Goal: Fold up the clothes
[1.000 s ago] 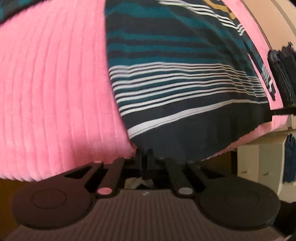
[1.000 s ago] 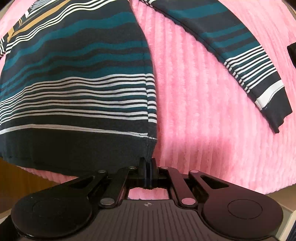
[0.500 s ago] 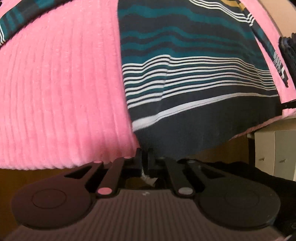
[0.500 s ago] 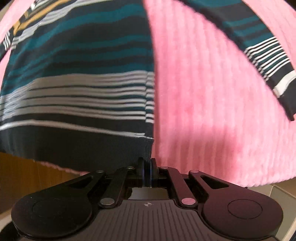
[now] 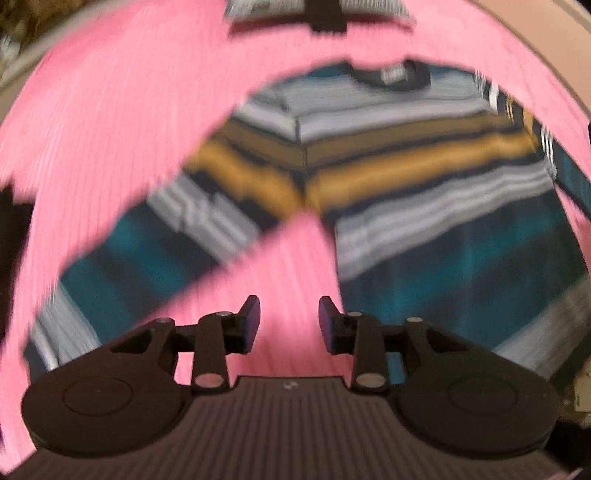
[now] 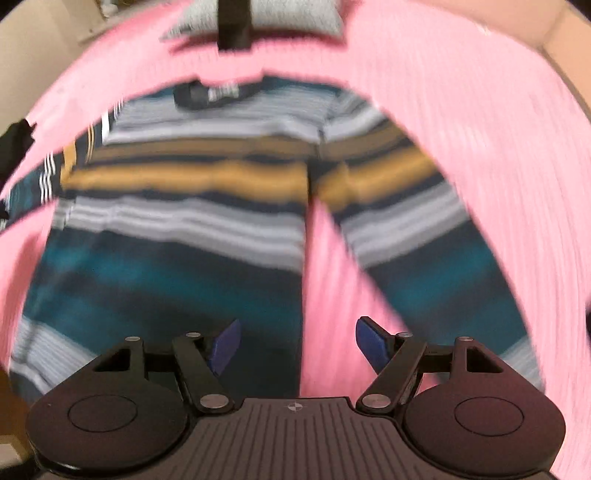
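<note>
**Inspector:** Start at the fingers. Left gripper (image 5: 288, 323): fingers parted wide, nothing between them, only pink cover showing through the gap. Right gripper (image 6: 297, 343): spread wider yet, blue pads (image 6: 373, 345) exposed, also holding nothing.

**Assessor:** And the garment?

**Inspector:** The striped sweater (image 5: 424, 177) lies flat on the pink bedspread (image 5: 110, 110), neck label at the far end, hem nearest the grippers. Both sleeves (image 6: 424, 240) splay outward and down from the shoulders, each leaving a wedge of pink between it and the body. Neither gripper touches the cloth.

**Assessor:** Risks from here?

**Inspector:** In my judgement, the fold has yet to start. The ribbed bedspread is soft; a grab aimed low could pinch the cover along with the knit and drag both. Taking a sleeve by a single layer, or at uneven points left and right, would likely skew the fold and bunch the body.

**Assessor:** Limits of the record?

**Inspector:** Both views are heavily motion-blurred, so stripe edges and seams smear. The hem is cut off behind the gripper bodies. A grey patterned item (image 6: 295, 18) with a dark bar across it sits beyond the collar; I cannot identify it. Dark shapes at the frame edges are likewise unreadable.
</note>
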A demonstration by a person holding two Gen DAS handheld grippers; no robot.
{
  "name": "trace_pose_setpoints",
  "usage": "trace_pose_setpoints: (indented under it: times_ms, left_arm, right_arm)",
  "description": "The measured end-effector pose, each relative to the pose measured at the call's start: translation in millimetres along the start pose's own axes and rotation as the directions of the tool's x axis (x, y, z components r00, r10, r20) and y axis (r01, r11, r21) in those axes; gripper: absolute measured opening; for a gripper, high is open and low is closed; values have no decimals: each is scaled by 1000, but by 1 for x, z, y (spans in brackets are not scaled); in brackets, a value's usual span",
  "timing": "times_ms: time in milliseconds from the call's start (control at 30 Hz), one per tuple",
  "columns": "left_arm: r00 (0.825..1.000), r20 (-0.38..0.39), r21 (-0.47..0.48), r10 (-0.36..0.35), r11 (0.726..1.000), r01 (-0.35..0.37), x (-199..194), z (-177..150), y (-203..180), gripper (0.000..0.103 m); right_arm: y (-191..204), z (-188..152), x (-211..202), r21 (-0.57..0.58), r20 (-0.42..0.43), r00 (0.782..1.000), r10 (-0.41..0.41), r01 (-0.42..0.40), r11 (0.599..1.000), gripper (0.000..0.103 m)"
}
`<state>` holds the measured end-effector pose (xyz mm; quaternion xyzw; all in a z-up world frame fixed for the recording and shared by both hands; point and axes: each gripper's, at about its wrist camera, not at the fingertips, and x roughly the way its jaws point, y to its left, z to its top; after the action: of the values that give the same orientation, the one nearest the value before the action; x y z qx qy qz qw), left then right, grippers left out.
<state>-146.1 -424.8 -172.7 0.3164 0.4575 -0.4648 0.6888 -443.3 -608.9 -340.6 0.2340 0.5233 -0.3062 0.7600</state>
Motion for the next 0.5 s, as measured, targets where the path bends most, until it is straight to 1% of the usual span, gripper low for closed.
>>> trace_pose_setpoints:
  times_ms: [133, 167, 233, 267, 333, 400, 433, 500]
  left_arm:
    - [995, 89, 80, -37, 996, 30, 48, 87, 7, 30]
    - [993, 106, 94, -48, 995, 38, 61, 106, 9, 33]
    - [991, 118, 118, -59, 992, 45, 90, 140, 11, 39]
    - [990, 124, 129, -64, 990, 48, 105, 157, 13, 39]
    - [988, 133, 154, -74, 987, 53, 134, 190, 16, 40]
    - [990, 120, 178, -75, 983, 53, 165, 210, 20, 40]
    - [991, 113, 185, -78, 981, 56, 177, 214, 22, 40]
    - [993, 82, 186, -86, 980, 69, 198, 223, 26, 41]
  right_arm:
    - [-13, 72, 16, -77, 77, 997, 8, -2, 997, 73]
    - [-16, 91, 20, -97, 96, 995, 11, -2, 995, 73]
    - [-23, 127, 27, -135, 134, 991, 18, 0, 991, 73]
    - [-26, 145, 32, -154, 152, 988, 22, 2, 988, 73]
    - [-20, 178, 60, -188, 151, 988, 16, 12, 982, 73]
    - [-13, 203, 85, -219, 149, 989, 13, 20, 976, 73]
    - [-12, 216, 99, -234, 148, 989, 10, 25, 972, 73]
    - [-13, 233, 123, -250, 135, 991, 24, 11, 968, 73]
